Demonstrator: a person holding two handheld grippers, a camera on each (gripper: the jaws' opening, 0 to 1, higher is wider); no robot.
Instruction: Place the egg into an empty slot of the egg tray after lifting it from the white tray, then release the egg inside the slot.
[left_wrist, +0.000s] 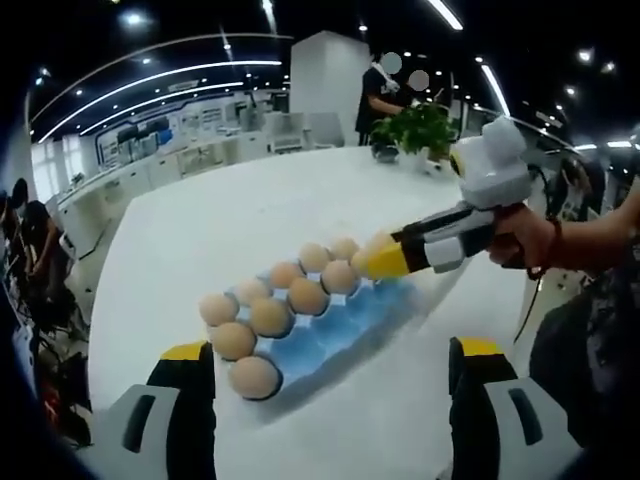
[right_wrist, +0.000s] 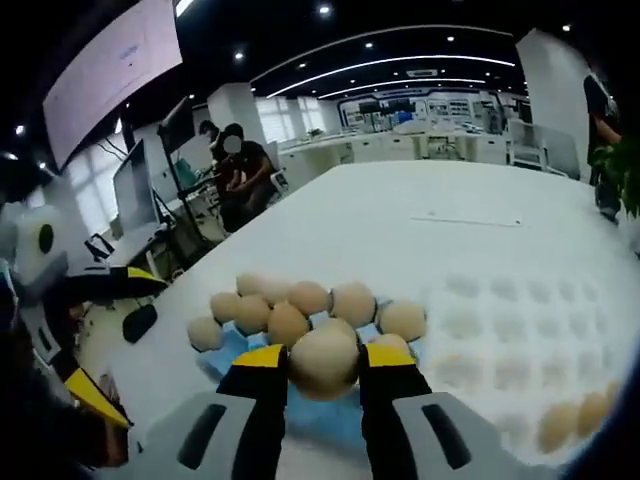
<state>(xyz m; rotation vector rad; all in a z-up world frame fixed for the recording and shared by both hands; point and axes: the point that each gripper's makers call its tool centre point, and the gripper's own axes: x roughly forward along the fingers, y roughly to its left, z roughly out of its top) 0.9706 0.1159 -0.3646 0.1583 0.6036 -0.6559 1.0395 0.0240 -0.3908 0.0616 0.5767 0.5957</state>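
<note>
**Egg clamped over the blue tray**

White desk (left_wrist: 300, 190) in a bright open office carries everything. From my left hand-held gripper (left_wrist: 330, 365), whose jaws stand wide apart and bare, I count about ten eggs on the blue egg tray (left_wrist: 350, 325) ahead, and see my right hand-held gripper (left_wrist: 375, 262) reaching in at its far end. My right gripper view adds the white tray (right_wrist: 520, 330) beside it, two eggs at its near corner. There my jaws close on one egg (right_wrist: 323, 362), just above the blue tray.

On the worktop (right_wrist: 420, 200), the egg tray (right_wrist: 300, 415) lies left of the white tray (right_wrist: 520, 330); the held egg (right_wrist: 323, 362) seemingly over the egg tray's near edge.
</note>
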